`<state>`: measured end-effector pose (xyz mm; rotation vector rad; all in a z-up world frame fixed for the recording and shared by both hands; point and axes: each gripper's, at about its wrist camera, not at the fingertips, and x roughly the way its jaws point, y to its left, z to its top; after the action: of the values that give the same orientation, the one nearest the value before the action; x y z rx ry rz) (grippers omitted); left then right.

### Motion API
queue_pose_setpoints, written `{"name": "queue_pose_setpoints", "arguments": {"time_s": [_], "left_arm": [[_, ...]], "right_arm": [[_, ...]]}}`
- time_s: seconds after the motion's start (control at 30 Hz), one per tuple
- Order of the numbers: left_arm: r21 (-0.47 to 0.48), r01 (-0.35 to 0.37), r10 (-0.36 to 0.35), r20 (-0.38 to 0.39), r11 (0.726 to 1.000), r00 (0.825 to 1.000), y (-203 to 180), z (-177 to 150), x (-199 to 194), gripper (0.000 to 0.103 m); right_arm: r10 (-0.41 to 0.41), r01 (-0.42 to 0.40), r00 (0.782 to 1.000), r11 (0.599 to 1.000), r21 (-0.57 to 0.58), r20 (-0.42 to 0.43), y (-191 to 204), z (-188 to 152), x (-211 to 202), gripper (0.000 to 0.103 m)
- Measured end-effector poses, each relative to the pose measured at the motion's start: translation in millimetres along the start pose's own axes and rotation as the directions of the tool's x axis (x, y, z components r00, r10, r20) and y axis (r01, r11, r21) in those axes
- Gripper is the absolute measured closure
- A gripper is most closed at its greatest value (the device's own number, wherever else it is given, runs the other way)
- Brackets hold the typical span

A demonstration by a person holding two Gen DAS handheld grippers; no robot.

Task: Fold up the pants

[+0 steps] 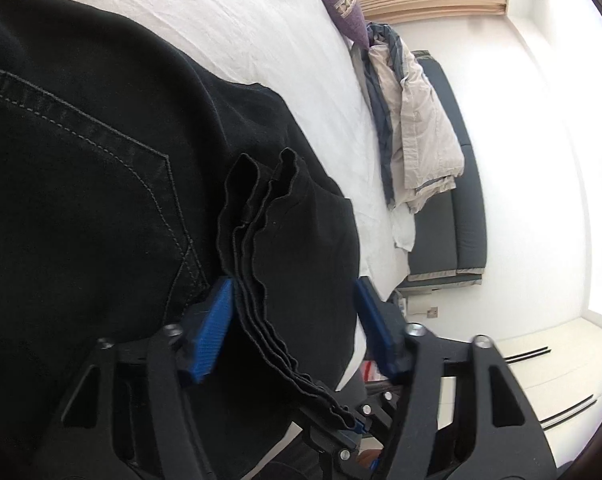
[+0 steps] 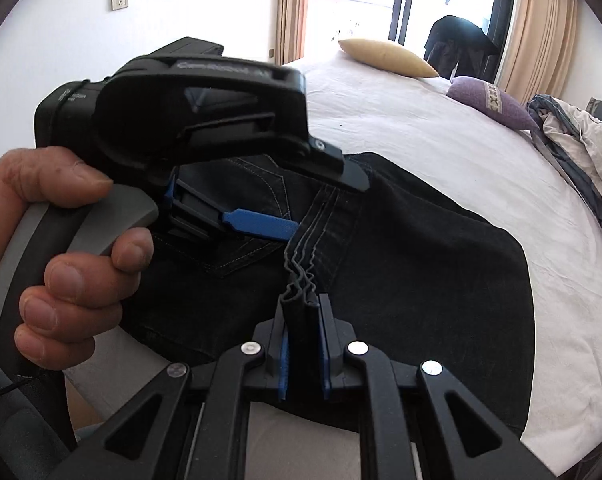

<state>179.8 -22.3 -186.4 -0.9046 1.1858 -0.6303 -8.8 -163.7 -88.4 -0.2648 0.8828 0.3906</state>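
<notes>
Black denim pants [image 2: 401, 240] lie spread on a white bedsheet [image 2: 421, 120], folded lengthwise so a back pocket with pale stitching faces up.

At far left in the right wrist view, a person's hand [image 2: 65, 264] grips the grey handle of the left gripper [image 1: 297, 320]. Its blue pads stand apart on either side of the stacked hem edges, pressing on nothing. Toward the centre, those wavy layered edges run down into the right gripper [image 2: 305, 344], whose pads are clamped tight on the bundle. Right of the pants the sheet stretches away to a yellow pillow [image 2: 385, 56], a purple cushion [image 2: 489, 100] and a crumpled beige and grey duvet [image 1: 417, 128] at the bed's edge.

The step in hand looks like carrying the leg ends up toward the waist, with the left side apparently released. Next, the right gripper probably needs to lay the hems down squarely and let go, and the fold then wants smoothing.
</notes>
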Motion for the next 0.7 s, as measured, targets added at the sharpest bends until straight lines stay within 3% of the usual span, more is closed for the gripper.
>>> {"name": "queue_pose_setpoints", "arguments": {"time_s": [0.1,0.17,0.33,0.7], "left_arm": [[-0.005,-0.046,0.046,-0.010,0.999,0.999,7.8,1.3,-1.6,0.092],[0.015,-0.086,0.086,-0.006,0.996,0.996,9.2,2.5,-3.5,0.097],[0.067,-0.148,0.148,0.001,0.987,0.989,6.6,3.5,-11.5,0.099],[0.055,-0.196,0.196,0.012,0.979,0.981,15.0,-2.5,-27.1,0.098]], "right_arm": [[-0.004,0.004,1.000,1.000,-0.003,-0.003,2.1,2.3,-0.6,0.089],[-0.007,0.007,1.000,1.000,-0.009,-0.007,3.0,5.8,0.6,0.089],[-0.003,0.002,1.000,0.999,-0.043,-0.017,10.0,7.2,2.9,0.089],[0.009,-0.016,0.997,0.996,-0.083,-0.080,18.7,6.8,23.9,0.089]]}}
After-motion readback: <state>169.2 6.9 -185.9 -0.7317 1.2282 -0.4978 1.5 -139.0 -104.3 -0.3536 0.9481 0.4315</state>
